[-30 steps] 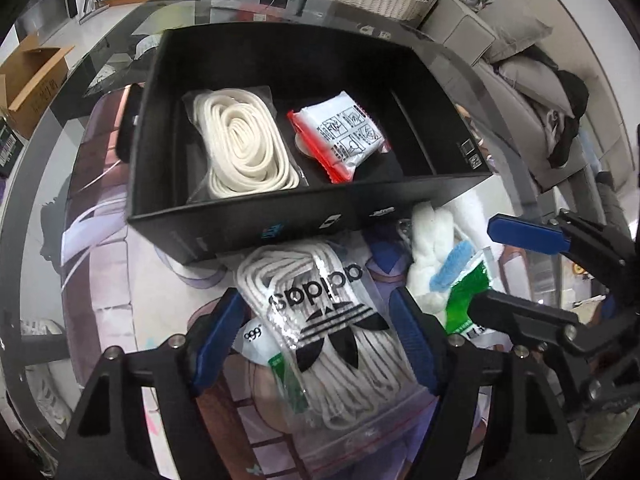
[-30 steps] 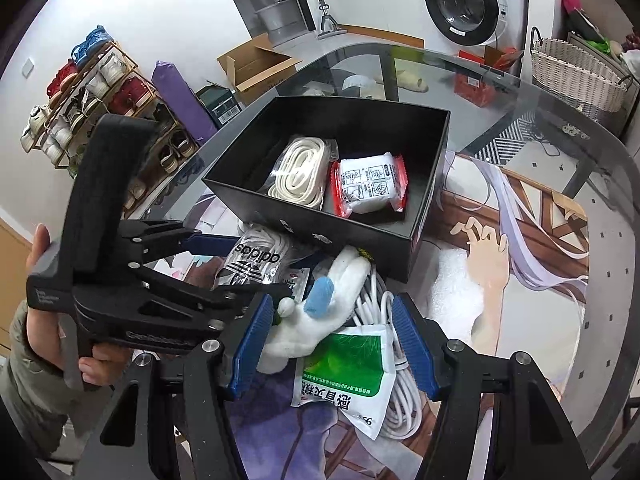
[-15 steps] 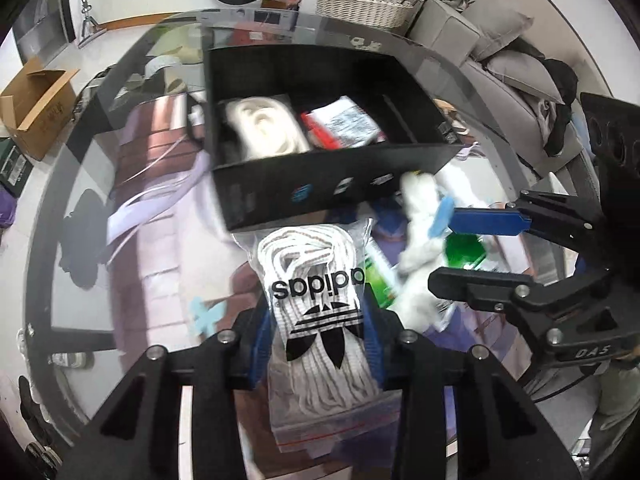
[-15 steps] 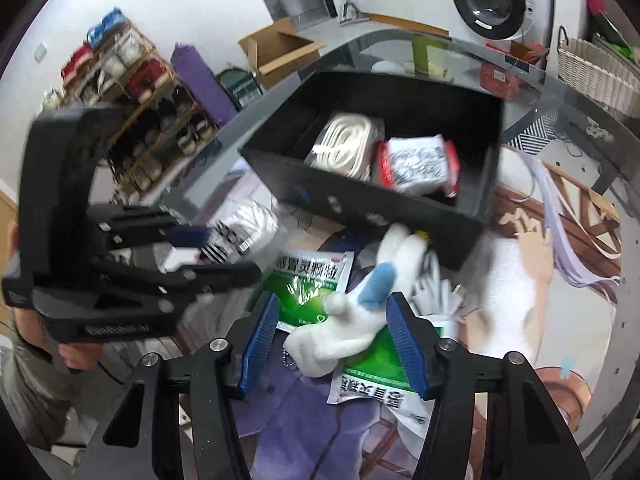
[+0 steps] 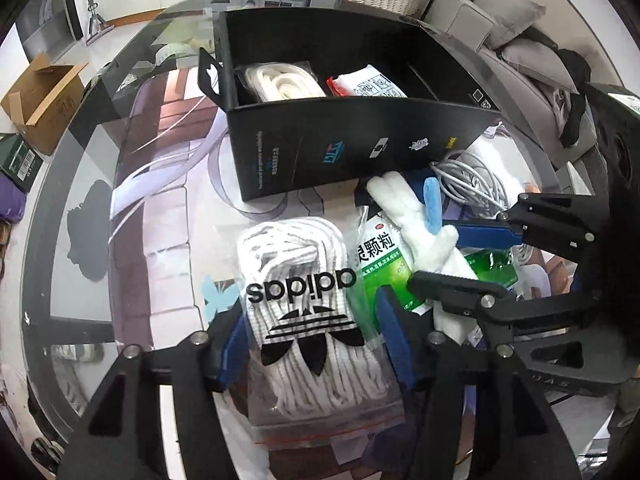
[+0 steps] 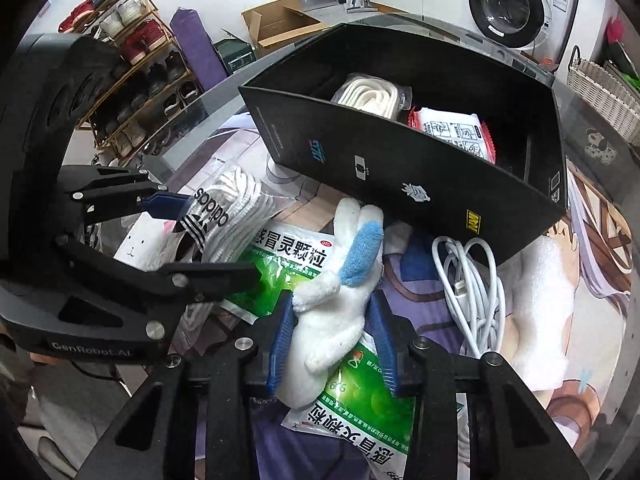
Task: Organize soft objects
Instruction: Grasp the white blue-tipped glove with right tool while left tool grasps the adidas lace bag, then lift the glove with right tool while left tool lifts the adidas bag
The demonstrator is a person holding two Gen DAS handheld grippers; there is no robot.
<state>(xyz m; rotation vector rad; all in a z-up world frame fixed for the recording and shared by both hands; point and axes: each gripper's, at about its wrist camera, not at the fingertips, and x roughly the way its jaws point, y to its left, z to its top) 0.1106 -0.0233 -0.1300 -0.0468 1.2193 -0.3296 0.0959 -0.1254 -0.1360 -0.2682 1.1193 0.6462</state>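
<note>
- Laces bag [image 5: 306, 316]: pinched between my left fingers [image 5: 230, 344]; slick plastic may slip out.
- Plush toy [image 6: 340, 296]: pinched between my right fingers [image 6: 282, 340]; sachet [image 6: 292, 258] beneath could drag along.

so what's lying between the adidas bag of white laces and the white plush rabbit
A green-and-white medicine sachet lies flat between the clear adidas bag of white laces and the white plush rabbit with a blue ear; both wrist views show it.
</note>
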